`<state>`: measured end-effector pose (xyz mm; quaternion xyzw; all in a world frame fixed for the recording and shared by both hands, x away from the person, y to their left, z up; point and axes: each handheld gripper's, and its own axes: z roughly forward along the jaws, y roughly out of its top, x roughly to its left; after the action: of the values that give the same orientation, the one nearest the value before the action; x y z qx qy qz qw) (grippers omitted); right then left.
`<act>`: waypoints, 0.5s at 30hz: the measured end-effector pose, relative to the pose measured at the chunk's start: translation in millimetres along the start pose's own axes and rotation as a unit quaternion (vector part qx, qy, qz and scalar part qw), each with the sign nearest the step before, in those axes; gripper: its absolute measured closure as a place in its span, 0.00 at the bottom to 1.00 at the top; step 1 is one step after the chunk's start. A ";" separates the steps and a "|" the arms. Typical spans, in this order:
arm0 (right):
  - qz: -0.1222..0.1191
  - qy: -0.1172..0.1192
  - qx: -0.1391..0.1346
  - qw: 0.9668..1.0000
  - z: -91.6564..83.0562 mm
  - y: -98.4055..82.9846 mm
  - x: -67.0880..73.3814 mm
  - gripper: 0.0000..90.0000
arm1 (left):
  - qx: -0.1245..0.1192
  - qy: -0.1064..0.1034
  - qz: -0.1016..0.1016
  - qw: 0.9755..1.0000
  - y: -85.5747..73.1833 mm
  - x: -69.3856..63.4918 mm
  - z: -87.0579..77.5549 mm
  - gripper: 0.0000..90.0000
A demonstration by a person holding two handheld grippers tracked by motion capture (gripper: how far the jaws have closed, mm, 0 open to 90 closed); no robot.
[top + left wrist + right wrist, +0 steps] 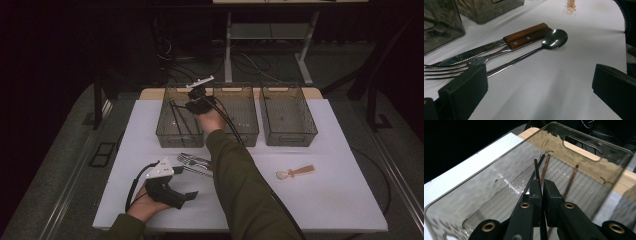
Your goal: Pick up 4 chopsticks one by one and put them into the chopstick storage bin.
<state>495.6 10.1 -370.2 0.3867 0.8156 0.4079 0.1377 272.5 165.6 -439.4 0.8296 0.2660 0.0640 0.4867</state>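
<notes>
Over the left smoky plastic bin | right gripper jaws clamped a thin black chopstick | left gripper jaws wide, empty | knife, fork, spoon remained on tabletop.

three bins stand behind the cutlery — chopsticks in the left one.

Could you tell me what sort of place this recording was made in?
Probably a lab or test workspace, not a kitchen: a white table set on dark flooring, three clear bins lined up for sorting cutlery, and loose cables under a desk frame behind.
</notes>
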 end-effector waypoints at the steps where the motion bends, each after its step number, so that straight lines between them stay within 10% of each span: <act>1: -0.002 -0.001 0.003 1.000 3.1 1.1 1.5 0.95 | 0.000 0.000 0.000 1.000 0.1 0.4 -0.1 0.00; 15: -0.008 0.019 -0.001 1.000 -3.5 4.0 6.3 0.63 | -0.001 0.001 0.002 1.000 0.8 1.7 0.5 0.00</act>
<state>491.7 14.3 -364.3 0.3724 0.8204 0.4151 0.1261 274.5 165.7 -439.3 0.8295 0.2645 0.0658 0.4874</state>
